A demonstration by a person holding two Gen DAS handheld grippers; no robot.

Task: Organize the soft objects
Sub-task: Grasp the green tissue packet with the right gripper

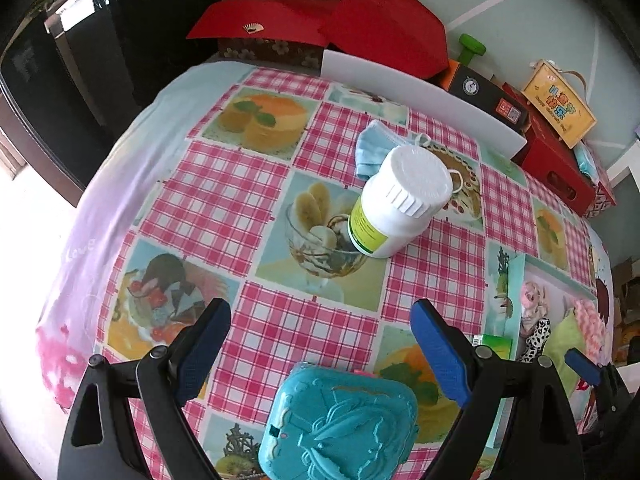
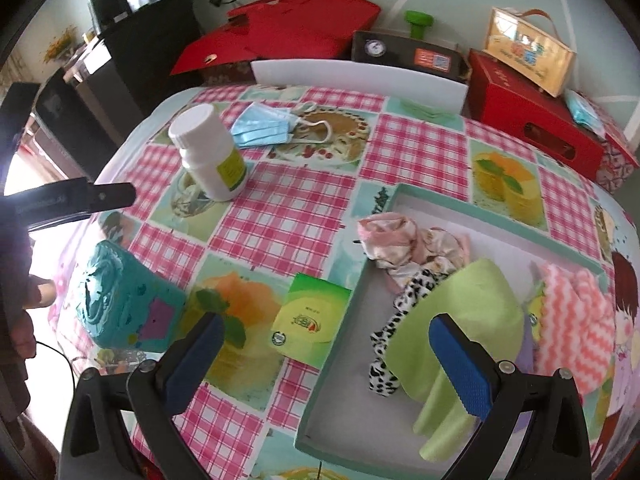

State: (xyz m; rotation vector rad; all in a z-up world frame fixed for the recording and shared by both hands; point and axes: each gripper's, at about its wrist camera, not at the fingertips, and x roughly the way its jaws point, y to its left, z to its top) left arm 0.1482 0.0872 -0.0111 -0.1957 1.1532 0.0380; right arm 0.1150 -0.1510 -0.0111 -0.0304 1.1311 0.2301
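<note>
A shallow teal-rimmed box (image 2: 352, 364) at the table's right holds a pink patterned cloth (image 2: 404, 246), a black-and-white spotted cloth (image 2: 394, 320), a green cloth (image 2: 464, 320) and a pink wavy cloth (image 2: 576, 320). A blue face mask (image 2: 264, 126) lies at the far side, behind a white bottle (image 2: 212, 152); the mask also shows in the left wrist view (image 1: 376, 148). My left gripper (image 1: 320, 344) is open and empty above a teal toy case (image 1: 340, 424). My right gripper (image 2: 328, 360) is open and empty, over the box's near left edge.
A green packet (image 2: 310, 320) lies left of the box. The teal toy case (image 2: 128, 300) sits near the left front. Red boxes (image 2: 288, 28), a white board (image 2: 360, 76) and a yellow bag (image 2: 528, 56) line the far edge. The white bottle (image 1: 400, 204) stands mid-table.
</note>
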